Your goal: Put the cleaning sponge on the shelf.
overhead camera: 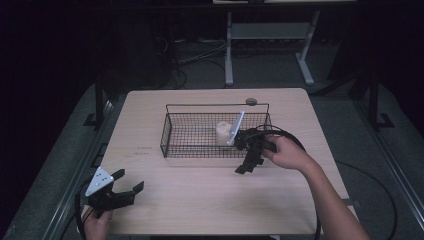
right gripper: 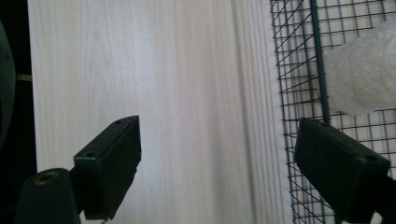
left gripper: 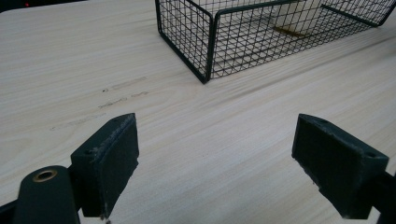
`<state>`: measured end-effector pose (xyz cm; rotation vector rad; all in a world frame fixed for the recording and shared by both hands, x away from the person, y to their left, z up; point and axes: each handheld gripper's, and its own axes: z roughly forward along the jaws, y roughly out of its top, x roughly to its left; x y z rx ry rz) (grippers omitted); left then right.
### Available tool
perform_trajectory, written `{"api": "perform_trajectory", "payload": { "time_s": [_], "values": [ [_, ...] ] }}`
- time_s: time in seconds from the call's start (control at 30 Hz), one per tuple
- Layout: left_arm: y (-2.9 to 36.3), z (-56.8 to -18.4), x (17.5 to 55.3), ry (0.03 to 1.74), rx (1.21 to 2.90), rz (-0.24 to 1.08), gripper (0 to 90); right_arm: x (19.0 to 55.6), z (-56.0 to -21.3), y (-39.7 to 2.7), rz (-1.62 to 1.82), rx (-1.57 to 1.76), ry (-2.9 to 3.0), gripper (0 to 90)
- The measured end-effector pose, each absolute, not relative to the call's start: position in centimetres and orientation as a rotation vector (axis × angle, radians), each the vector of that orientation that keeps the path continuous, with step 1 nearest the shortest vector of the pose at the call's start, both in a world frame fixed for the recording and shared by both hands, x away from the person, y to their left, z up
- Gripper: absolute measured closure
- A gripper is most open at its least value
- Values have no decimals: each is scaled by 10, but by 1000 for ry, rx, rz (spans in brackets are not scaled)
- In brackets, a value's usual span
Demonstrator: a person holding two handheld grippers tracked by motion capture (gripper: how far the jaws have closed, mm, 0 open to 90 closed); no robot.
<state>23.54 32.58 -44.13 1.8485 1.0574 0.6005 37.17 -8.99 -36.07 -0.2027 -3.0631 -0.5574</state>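
Wooden table [overhead camera: 200,200] carries one wire basket [overhead camera: 172,135] holding one cream object [overhead camera: 223,134]; two tongs, left tongs [overhead camera: 131,182] and right tongs [overhead camera: 248,162], gape empty.

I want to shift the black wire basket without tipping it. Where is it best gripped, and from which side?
Probably by the top rim wire of the black wire basket: the bare rim bar is thin enough for open jaws to straddle from above. The right gripper, jaws open beside the basket's right end, is nearest, so that end's rim suits. The pale fuzzy block inside sits near that end, so its weight should stay close to the grip.
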Motion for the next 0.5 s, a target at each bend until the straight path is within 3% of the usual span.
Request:
{"api": "perform_trajectory", "payload": {
  "time_s": [0.5],
  "values": [
    [326, -442, 236, 1056, 1848, 599, 139, 358, -369, -87, -539, -172, -3046, 146]
  ]
}}
